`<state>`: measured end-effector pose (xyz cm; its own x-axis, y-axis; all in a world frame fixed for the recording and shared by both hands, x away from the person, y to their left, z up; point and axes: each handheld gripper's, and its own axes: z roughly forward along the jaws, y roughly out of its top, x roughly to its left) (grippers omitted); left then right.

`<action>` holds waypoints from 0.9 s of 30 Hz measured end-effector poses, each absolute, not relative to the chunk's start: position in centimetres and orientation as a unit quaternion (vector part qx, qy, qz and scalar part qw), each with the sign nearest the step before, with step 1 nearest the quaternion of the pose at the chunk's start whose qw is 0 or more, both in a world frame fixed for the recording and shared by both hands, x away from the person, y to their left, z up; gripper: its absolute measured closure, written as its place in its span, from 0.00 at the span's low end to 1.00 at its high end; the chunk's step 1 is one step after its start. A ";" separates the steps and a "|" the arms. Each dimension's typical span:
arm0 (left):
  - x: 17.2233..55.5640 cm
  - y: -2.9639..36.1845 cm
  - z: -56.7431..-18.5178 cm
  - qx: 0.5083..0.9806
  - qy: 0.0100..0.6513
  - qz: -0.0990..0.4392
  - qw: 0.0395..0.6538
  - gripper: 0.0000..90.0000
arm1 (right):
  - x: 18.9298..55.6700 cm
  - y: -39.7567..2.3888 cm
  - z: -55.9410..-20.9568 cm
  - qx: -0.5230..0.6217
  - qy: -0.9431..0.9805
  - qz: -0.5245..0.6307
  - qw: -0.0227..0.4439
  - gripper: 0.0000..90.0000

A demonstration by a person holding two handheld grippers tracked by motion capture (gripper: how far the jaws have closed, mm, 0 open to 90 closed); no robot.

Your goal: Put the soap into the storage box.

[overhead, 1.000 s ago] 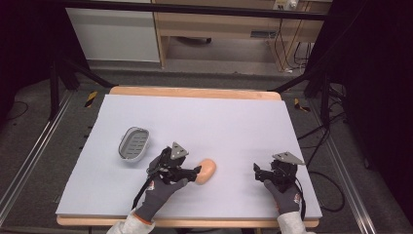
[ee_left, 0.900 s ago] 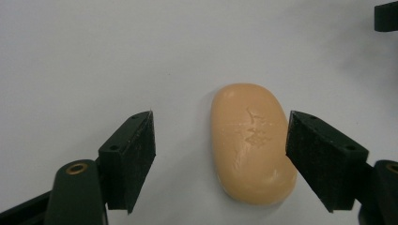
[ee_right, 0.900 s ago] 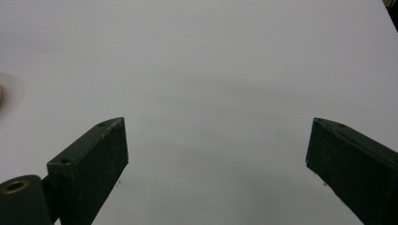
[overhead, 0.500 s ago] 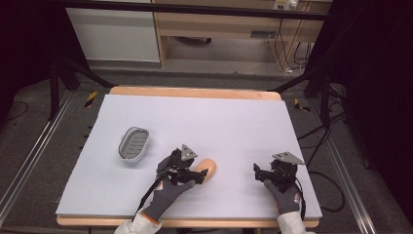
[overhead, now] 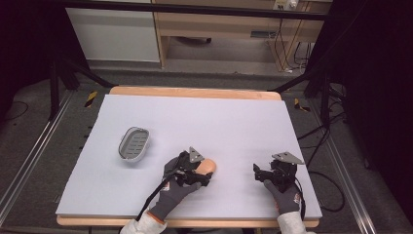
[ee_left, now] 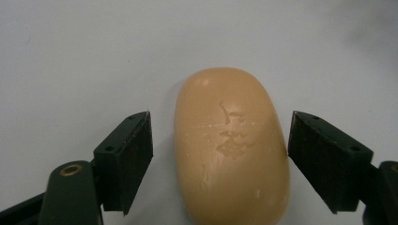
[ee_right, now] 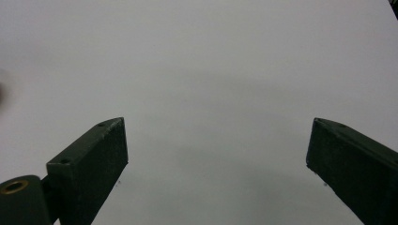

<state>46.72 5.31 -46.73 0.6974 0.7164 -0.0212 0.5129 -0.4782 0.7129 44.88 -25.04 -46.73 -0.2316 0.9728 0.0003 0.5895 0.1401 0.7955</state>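
The left gripper (ee_left: pixel 220 161) straddles the soap (ee_left: pixel 231 145) near the table's (overhead: pixel 234 117) front edge, jaws spread with a gap on 1 side. Closing evenly across the bar's short width should prevent slipping. The right gripper (ee_right: pixel 217 171) rests spread, empty.

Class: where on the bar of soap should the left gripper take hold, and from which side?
Grip the soap bar across its narrow middle, along the long flat sides, coming from its near end. The left gripper already straddles it there, jaws open and apart from the soap.
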 end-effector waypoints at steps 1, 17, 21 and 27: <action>46.7 5.2 -46.8 0.849 0.362 0.142 0.357 0.24 | 44.9 -25.0 -46.7 0.555 0.703 0.348 0.276 0.07; 46.8 4.4 -47.8 0.855 0.363 0.144 0.341 0.31 | 44.9 -25.1 -46.8 0.556 0.704 0.345 0.277 0.06; 46.7 4.2 -47.8 0.855 0.366 0.146 0.338 0.34 | 45.0 -25.0 -46.8 0.556 0.705 0.344 0.276 0.06; 46.7 4.1 -47.7 0.856 0.366 0.148 0.334 0.34 | 45.0 -25.0 -46.8 0.557 0.705 0.343 0.275 0.06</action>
<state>46.71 4.13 -47.74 0.6876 0.7261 0.0091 0.5277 -0.5082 0.6806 44.97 -24.99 -46.80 -0.2288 0.9735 -0.0060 0.5951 0.1447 0.7905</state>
